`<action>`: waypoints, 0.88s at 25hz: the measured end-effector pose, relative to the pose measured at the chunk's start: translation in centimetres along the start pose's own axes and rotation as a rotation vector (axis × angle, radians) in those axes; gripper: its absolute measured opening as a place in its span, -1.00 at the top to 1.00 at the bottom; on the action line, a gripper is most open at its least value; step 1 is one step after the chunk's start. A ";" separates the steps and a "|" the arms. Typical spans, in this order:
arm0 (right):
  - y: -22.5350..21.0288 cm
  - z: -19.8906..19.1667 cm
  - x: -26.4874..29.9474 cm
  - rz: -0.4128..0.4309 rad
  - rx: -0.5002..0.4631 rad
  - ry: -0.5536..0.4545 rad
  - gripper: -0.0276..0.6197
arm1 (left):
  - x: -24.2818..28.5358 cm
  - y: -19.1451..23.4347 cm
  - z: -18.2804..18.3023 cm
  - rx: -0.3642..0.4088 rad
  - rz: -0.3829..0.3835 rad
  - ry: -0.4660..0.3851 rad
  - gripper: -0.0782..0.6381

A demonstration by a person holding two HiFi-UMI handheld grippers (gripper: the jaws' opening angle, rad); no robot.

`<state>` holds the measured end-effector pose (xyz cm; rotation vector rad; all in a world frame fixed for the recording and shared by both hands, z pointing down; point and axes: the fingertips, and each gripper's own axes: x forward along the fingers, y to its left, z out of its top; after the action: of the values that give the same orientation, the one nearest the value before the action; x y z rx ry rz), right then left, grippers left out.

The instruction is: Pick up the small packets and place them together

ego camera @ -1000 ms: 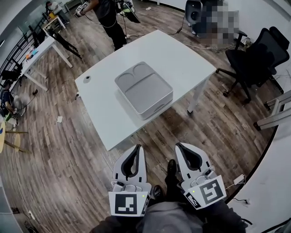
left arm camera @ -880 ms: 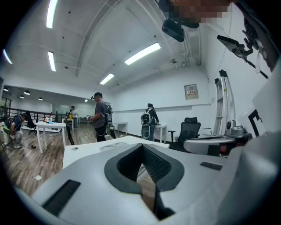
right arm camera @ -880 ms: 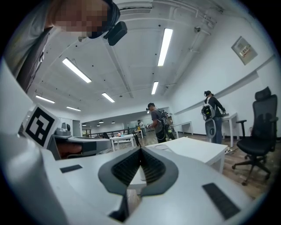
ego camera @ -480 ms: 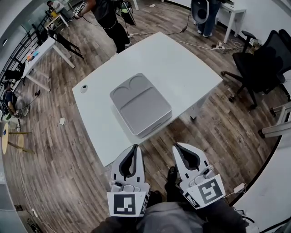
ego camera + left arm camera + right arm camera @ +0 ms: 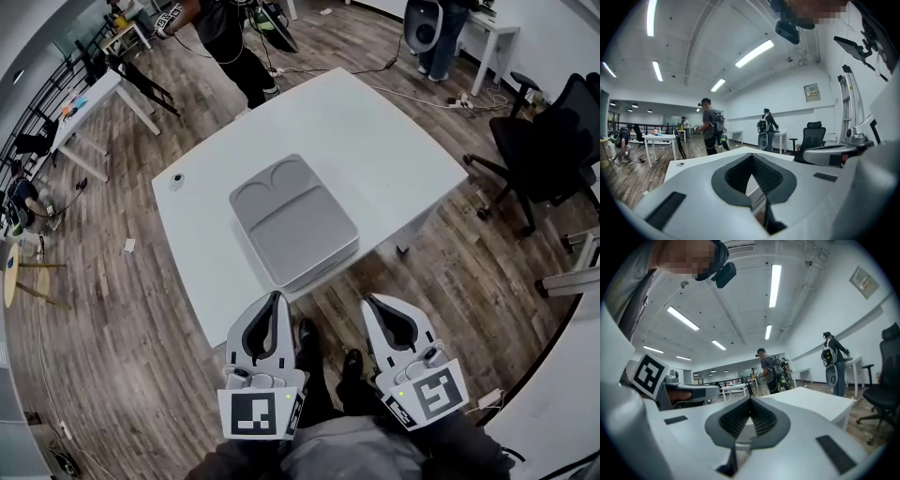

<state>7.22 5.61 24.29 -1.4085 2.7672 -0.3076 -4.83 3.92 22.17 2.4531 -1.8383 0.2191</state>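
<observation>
Tray (lidded, seemingly); 2 grippers closed.

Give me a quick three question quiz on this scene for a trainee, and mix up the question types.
1. True or false: the left hand-held gripper grips something between its jaws.
2. Multiple choice: the grey tray sits on A) the floor, B) the white table, C) a chair.
3. Fill in: the right hand-held gripper has its jaws ____.
Key: 1 false; 2 B; 3 shut.
</observation>
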 end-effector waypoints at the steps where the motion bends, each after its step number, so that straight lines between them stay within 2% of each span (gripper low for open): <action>1: -0.1 0.1 0.0 -0.001 -0.001 -0.003 0.92 | 0.2 0.3 0.1 0.004 0.006 -0.001 0.78; 6: -0.8 0.4 0.6 -0.010 -0.006 -0.012 0.92 | 1.1 1.3 0.7 0.010 0.019 -0.013 0.78; 14: -1.4 0.1 3.5 -0.012 -0.013 0.010 0.92 | 3.1 1.5 -0.6 -0.014 -0.024 0.015 0.78; 19: -1.4 -1.4 5.3 -0.011 -0.008 0.037 0.92 | 4.0 2.3 -2.2 -0.045 -0.040 0.048 0.78; 22: -0.9 -2.1 6.2 0.005 -0.004 0.045 0.92 | 4.2 3.4 -2.4 -0.030 -0.021 0.032 0.78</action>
<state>4.08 0.46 26.93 -1.4130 2.8079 -0.3383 -7.11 -0.73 25.06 2.4332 -1.7893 0.2270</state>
